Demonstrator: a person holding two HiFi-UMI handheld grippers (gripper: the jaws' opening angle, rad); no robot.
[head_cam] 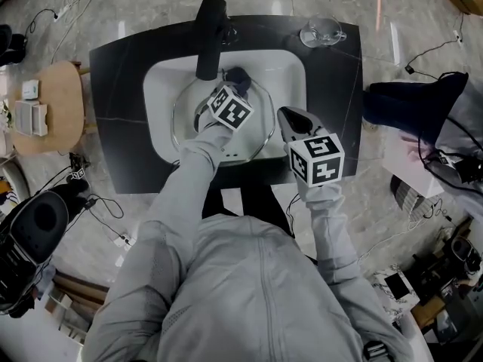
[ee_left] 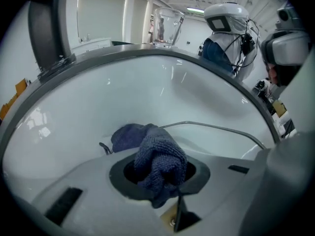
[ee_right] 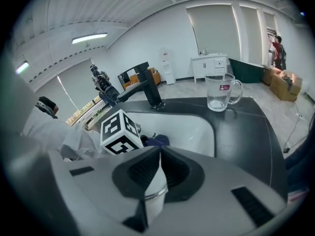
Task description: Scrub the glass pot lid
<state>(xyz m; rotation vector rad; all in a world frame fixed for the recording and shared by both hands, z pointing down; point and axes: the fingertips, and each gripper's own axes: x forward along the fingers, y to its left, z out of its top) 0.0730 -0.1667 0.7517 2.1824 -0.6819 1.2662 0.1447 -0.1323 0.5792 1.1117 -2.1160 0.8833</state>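
The glass pot lid (head_cam: 256,138) lies tilted in the white sink (head_cam: 290,74); its metal rim (ee_left: 216,127) arcs across the left gripper view. My left gripper (head_cam: 229,89) is down in the basin over the lid, shut on a dark blue cloth (ee_left: 160,163) bunched between its jaws (ee_left: 160,173). The cloth (head_cam: 238,75) shows just beyond the marker cube, below the faucet. My right gripper (head_cam: 283,115) is at the lid's right edge, and its jaws (ee_right: 160,168) are shut on the lid's rim (ee_right: 155,198).
A black faucet (head_cam: 210,36) rises at the back of the sink. A clear glass mug (head_cam: 321,32) stands on the black counter (head_cam: 339,96) at the back right. A small wooden table (head_cam: 45,104) and floor cables lie to the left.
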